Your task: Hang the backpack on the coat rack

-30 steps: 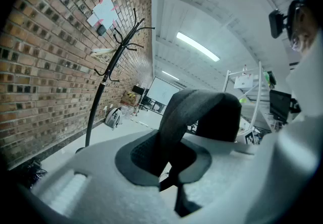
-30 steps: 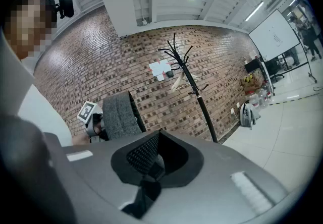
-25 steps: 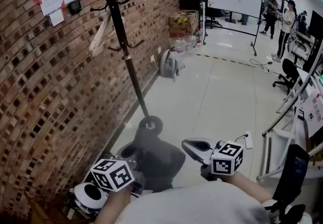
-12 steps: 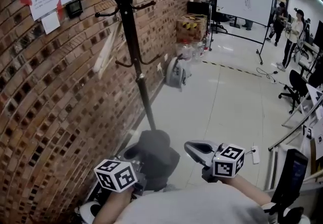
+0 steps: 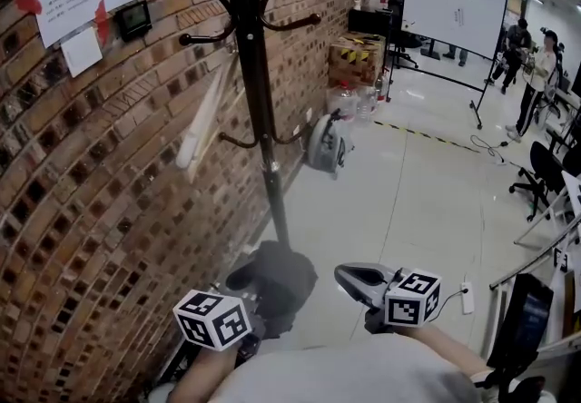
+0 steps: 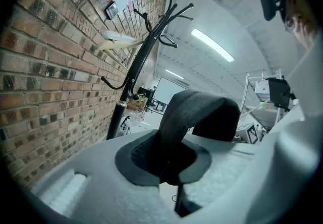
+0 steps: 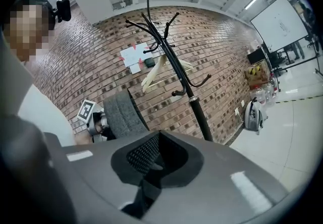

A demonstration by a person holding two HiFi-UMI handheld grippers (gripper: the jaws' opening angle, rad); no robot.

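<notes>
The left hand-held gripper (image 6: 169, 170) was clamped on the dark grey fabric strap (image 6: 199, 109) of the dark grey backpack (image 5: 277, 283), held low before the tall black metal coat rack (image 5: 259, 102) beside the red brick wall (image 5: 82, 192). The right hand-held gripper (image 7: 151, 165) was closed on nothing, just beside the backpack.

Dark grey backpack (image 5: 281, 281); black coat rack (image 5: 258, 93); red-brown brick wall (image 5: 100, 211); pale floor (image 5: 408, 201).
</notes>
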